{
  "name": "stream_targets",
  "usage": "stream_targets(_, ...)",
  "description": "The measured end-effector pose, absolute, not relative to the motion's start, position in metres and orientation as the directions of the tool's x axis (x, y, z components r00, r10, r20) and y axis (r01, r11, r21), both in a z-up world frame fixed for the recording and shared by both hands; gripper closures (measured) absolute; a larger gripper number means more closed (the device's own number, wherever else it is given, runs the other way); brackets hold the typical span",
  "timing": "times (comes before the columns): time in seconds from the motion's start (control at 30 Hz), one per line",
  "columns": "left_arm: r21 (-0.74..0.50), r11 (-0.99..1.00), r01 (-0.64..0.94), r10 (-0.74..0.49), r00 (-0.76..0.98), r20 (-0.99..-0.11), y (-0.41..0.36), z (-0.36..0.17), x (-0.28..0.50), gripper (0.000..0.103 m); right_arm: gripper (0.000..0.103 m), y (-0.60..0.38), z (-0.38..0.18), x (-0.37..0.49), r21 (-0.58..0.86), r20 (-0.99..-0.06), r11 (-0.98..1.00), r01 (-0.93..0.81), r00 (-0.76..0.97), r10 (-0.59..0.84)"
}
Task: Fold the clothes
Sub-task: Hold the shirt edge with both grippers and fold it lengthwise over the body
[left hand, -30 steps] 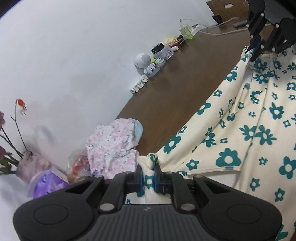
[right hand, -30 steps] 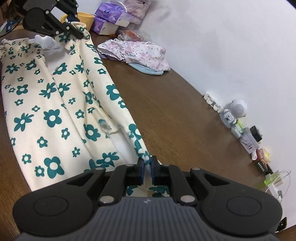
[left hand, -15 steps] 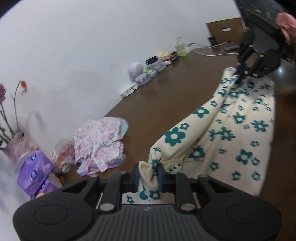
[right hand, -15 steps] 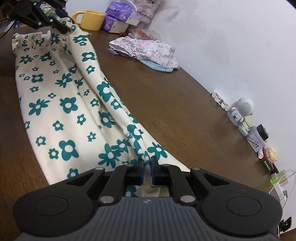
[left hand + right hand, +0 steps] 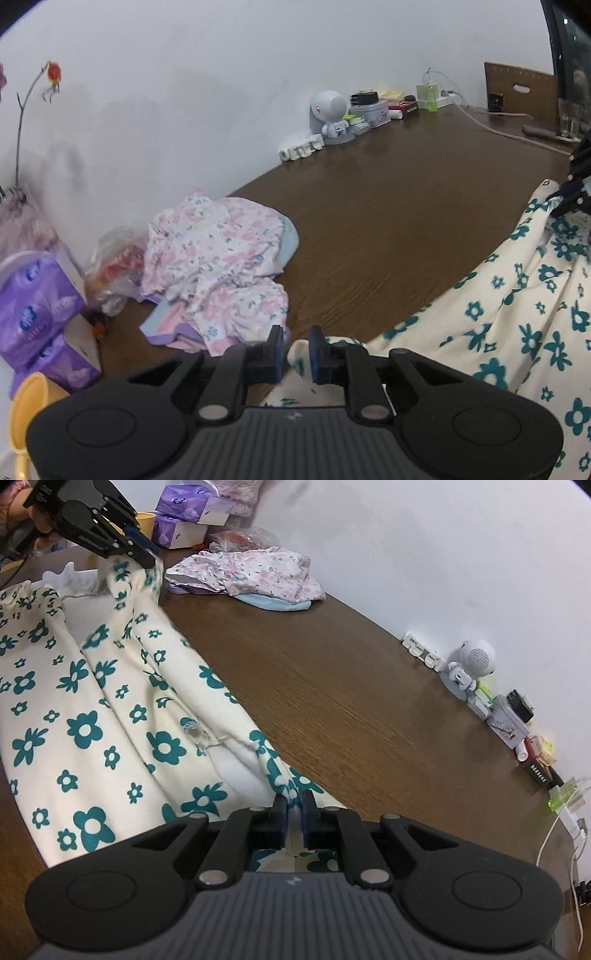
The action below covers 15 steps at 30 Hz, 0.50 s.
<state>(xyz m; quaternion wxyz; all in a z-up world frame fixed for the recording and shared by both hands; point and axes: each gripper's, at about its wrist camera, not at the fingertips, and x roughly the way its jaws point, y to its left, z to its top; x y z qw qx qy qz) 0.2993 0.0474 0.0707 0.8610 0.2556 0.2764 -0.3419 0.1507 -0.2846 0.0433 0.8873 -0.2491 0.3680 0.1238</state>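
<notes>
Brown table (image 5: 388, 229) bears cream floral garment (image 5: 85, 720).

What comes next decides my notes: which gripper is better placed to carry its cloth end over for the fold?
Probably the left. The left gripper holds its end of the cloth raised off the table, free to swing over; the right gripper pinches its end low, near the table, suiting an anchor.

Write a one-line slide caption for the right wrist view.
Right tool pinches one end of the cream floral garment on the brown table; left tool holds the far end.
</notes>
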Motion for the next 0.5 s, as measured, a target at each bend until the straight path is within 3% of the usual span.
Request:
stream_targets(0.07,0.221,0.631,0.743,-0.466,0.591,-0.659,0.052,0.072,0.301,0.086,0.096,-0.286,0.042,0.15,-0.339,-0.721,0.846,-0.411,0.691,0.046)
stream_targets(0.13,0.186,0.629,0.755,-0.481,0.566,-0.669,0.056,0.073,0.303,0.059,0.095,-0.288,0.042,0.15,-0.319,-0.728,0.851,-0.416,0.683,0.061)
stream_targets(0.17,0.164,0.631,0.758,-0.486,0.551,-0.678,0.057,0.074,0.305,0.054,0.094,-0.291,0.043,0.151,-0.302,-0.732,0.857,-0.418,0.677,0.073)
stream_targets(0.37,0.173,0.589,0.789,-0.45,0.498,-0.741,0.04,0.06,0.322,0.051,0.094,-0.293,0.044,0.159,-0.271,-0.751,0.861,-0.431,0.655,0.091)
stream_targets(0.5,0.107,0.584,0.805,-0.461,0.437,-0.773,0.033,0.05,0.339,0.048,0.094,-0.291,0.042,0.161,-0.274,-0.757,0.856,-0.439,0.647,0.09)
